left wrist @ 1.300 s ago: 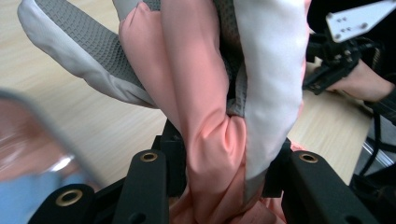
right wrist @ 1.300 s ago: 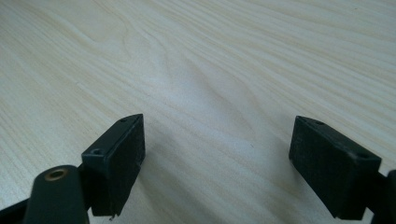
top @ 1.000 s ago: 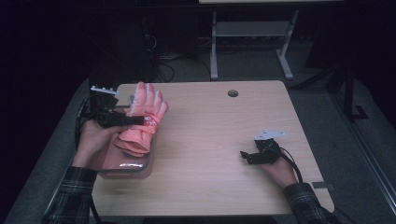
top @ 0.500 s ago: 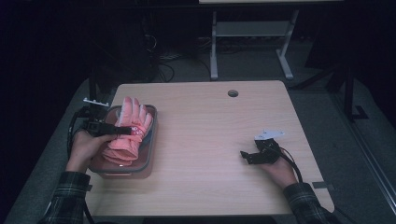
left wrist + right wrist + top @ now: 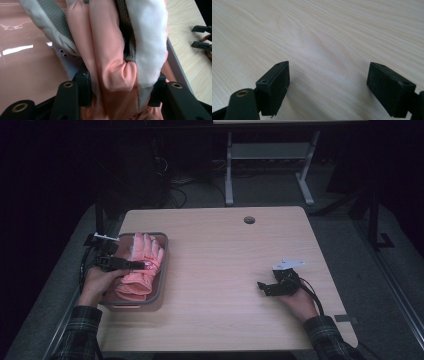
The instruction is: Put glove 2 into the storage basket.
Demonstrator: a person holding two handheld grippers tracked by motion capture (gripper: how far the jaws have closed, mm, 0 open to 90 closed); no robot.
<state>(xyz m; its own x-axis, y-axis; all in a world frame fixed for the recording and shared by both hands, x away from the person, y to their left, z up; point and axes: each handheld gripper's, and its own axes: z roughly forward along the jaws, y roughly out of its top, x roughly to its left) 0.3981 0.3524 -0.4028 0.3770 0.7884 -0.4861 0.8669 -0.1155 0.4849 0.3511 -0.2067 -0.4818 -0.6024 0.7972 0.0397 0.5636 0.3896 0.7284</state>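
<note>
The left gripper point(image 5: 134, 265) clamps a pink glove point(image 5: 141, 266) over a tray point(image 5: 163, 267), while the right gripper point(image 5: 265, 288) rests wide-jawed on the table point(image 5: 220, 270).

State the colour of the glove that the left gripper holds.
The glove is salmon pink with white and grey panels, shown best in the left gripper view.

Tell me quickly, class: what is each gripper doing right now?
Left gripper: shut on the pink fabric glove, over the grey plastic tray.
Right gripper: open, holding nothing, above the light wooden table.
</note>
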